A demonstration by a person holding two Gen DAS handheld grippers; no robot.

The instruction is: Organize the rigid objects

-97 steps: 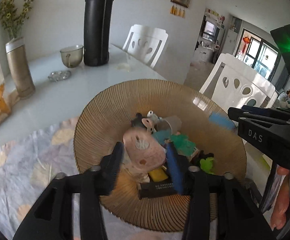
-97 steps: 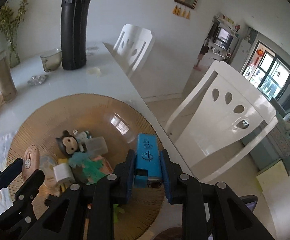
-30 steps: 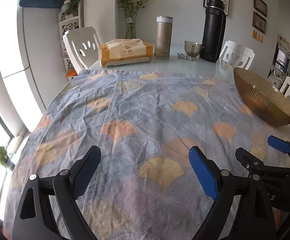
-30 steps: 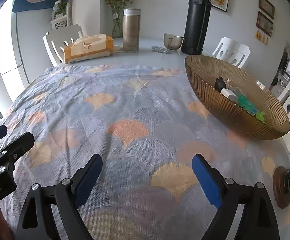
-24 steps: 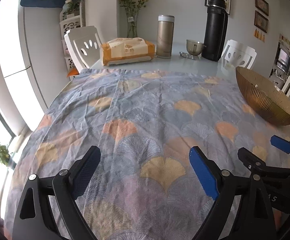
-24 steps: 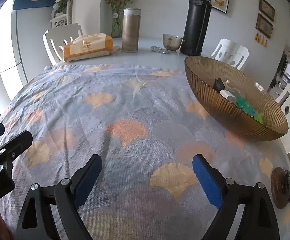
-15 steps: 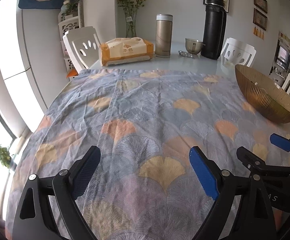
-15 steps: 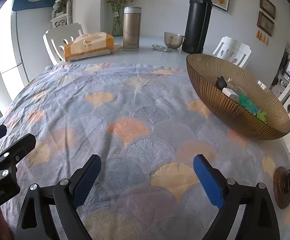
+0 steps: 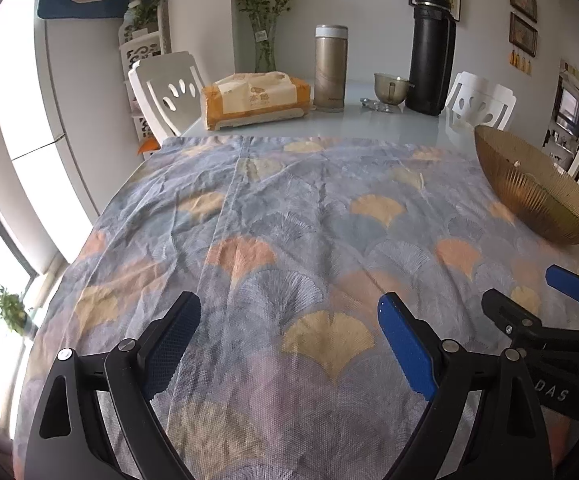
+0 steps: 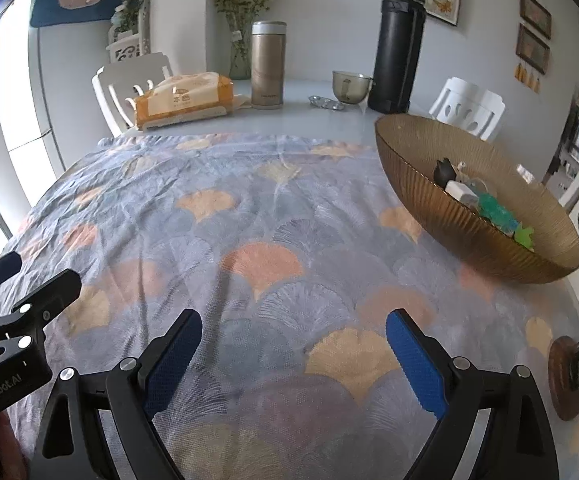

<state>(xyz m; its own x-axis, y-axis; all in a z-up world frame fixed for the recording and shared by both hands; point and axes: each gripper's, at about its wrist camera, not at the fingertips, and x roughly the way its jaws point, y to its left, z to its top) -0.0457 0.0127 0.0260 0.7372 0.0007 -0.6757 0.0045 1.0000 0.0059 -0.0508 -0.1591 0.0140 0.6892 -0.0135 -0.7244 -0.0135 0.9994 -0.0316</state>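
At the far left we see a white chair (image 10: 129, 80) behind the table, then a tissue pack (image 10: 183, 100) lying on the bare tabletop. Nearer, the patterned cloth (image 9: 289, 220) lies bare under our left gripper (image 9: 289, 312), whose jaws stand wide apart with nothing between them. Our right gripper (image 10: 293, 332) hovers just beside it, jaws equally apart and empty. Far behind stand a gold flask (image 10: 267, 64), a small cup (image 10: 349, 84) and a tall black thermos (image 10: 399, 44). At the right edge of the cloth sits the amber bowl (image 10: 429, 196), holding the small rigid objects (image 10: 481, 200) heaped together.
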